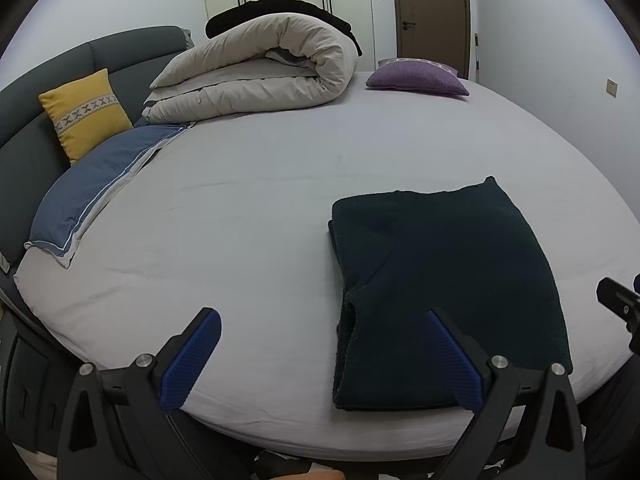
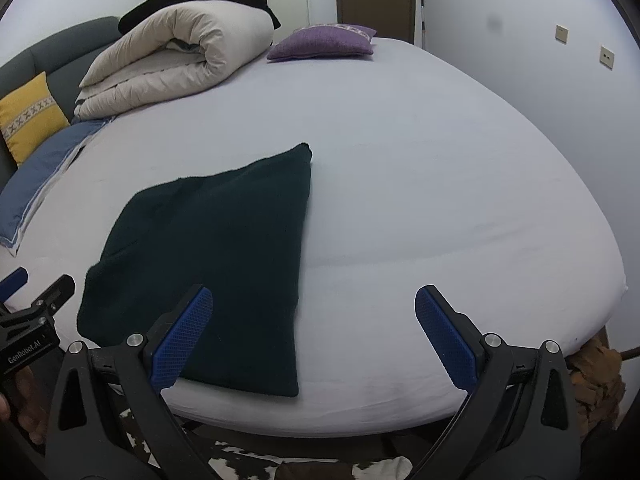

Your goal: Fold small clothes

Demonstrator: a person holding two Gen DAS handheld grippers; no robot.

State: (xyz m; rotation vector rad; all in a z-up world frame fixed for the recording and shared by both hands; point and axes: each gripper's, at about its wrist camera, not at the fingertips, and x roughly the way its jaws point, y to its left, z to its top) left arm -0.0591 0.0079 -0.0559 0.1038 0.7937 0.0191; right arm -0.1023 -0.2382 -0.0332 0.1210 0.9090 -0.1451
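Now, dark green garment lies folded flat on bed, near its front edge. Your left claw spread wide, empty, right finger over garment's near left corner. Your right claw also released, left finger over garment's near edge, nothing gripped. Farther back: rolled beige duvet, purple cushion, yellow cushion, blue pillow by headboard.

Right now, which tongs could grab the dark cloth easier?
Probably the left tongs. They hang open with one blue pad over the folded dark green fuzzy cloth, close to its layered edge. The right tongs, also open, sit mostly over bare grey sheet.
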